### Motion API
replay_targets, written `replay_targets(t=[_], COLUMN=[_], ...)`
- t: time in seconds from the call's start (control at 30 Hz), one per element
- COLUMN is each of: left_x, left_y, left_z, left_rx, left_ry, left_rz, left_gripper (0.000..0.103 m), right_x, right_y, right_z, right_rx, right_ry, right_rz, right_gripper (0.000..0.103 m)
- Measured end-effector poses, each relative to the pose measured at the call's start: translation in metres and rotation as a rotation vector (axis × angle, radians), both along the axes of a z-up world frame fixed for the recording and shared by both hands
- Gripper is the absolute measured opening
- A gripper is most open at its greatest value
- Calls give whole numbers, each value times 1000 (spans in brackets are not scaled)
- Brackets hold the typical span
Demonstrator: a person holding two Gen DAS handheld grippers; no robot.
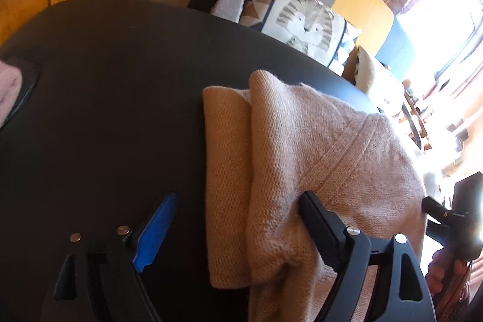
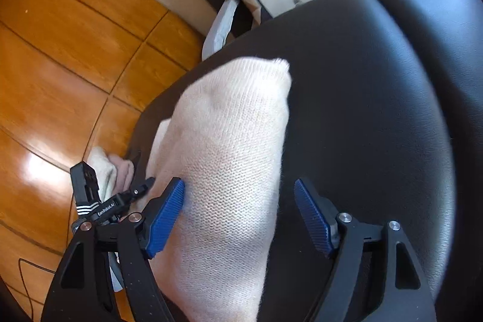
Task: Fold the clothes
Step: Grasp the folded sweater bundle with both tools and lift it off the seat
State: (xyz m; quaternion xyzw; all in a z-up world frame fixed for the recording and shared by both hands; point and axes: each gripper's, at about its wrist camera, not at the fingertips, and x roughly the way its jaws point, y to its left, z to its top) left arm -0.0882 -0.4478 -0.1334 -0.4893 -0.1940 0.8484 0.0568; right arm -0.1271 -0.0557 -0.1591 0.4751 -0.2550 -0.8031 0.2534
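Daylight from the window overexposes the upper right; glare marks the wooden floor; fisheye edges bend.

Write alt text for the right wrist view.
A folded cream knit garment lies on a black leather seat, between the open blue-padded jaws of the right gripper. Left of it are the other gripper and an orange wooden floor.

Both handheld grippers are black plastic, with triangular cut-outs in the arms and silver round screws at the pivots. The left gripper at the bottom of its frame shows one blue ribbed pad. The right gripper carries two blue ribbed pads. White "GenRobot.AI" lettering and white stripes mark the black body at lower left of the right view.
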Motion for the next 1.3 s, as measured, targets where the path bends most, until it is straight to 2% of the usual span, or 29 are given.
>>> replay_targets(t=[0.1,0.23,0.3,0.43,0.57,0.6,0.63,0.67,0.7,0.73,0.77,0.9,1.03,1.2,1.3], left_x=[-14,-17,-21,-28,-31,-29,-33,-34,-33,-32,-31,-21,-3,34,51], left_y=[-4,-10,-9,-1,6,9,16,20,23,22,23,28,25,16,3], left_z=[1,2,-2,-2,1,2,3,4,5,5,5,16,34,58,83], left_rx=[40,183,220,201,149,115,63,18,27,87,105,56,65,42,31], left_ry=[-21,-27,-55,-64,-61,-53,-42,-27,-10,-9,-6,48,123,241,323], left_rz=[-37,-69,-80,-138,-185,-196,-201,-204,-216,-212,-196,-175,-137,-89,-35], left_gripper=[85,85,85,90,91,88,83,67,46,37,34,29,28,28,28], right_x=[1,-3,-7,-16,-17,-16,-17,-18,-18,-19,-19,-18,-16,-13,-11], right_y=[-1,-3,-5,-14,-29,-31,-32,-31,-30,-31,-32,-39,-41,-62,-82], right_z=[4,1,-6,-30,-30,-30,-31,-32,-33,-33,-32,-19,0,35,62], right_rx=[19,11,-17,-142,-92,-75,-66,-77,-85,-82,-74,-17,-19,11,13], right_ry=[4,-12,-41,-139,-88,-85,-86,-91,-96,-99,-98,-63,-24,61,106], right_rz=[12,23,34,81,80,76,72,68,64,61,61,81,98,165,213], right_gripper=[78,78,81,82,80,72,68,63,60,59,57,53,50,50,50])
